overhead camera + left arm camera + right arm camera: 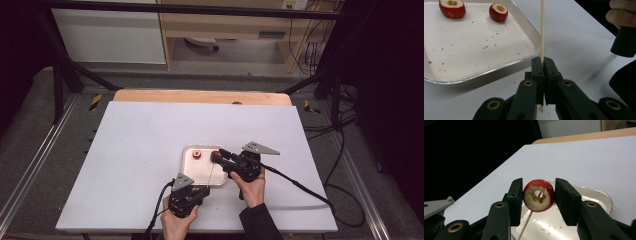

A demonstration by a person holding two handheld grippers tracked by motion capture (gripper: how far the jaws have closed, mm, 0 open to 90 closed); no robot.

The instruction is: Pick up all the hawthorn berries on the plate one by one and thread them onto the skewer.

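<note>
My left gripper point(543, 62) is shut on a thin wooden skewer point(542, 30), which rises from the jaws past the corner of a metal tray point(499, 68). Two cored red fruits point(452, 7) point(498, 11) lie at the tray's far side. My right gripper point(538, 195) is shut on a third cored red fruit point(541, 185), its hole facing the camera. The skewer point(525, 225) slants up from below and meets that fruit's underside. In the high view the left gripper point(201, 189) sits at the tray's near edge and the right gripper point(218, 156) at its right side.
The tray point(190, 172) rests on a white board over a wooden table point(200, 96). Red crumbs are scattered on the tray floor. Black cables trail from both grippers toward the near edge and the right. A metal frame surrounds the table.
</note>
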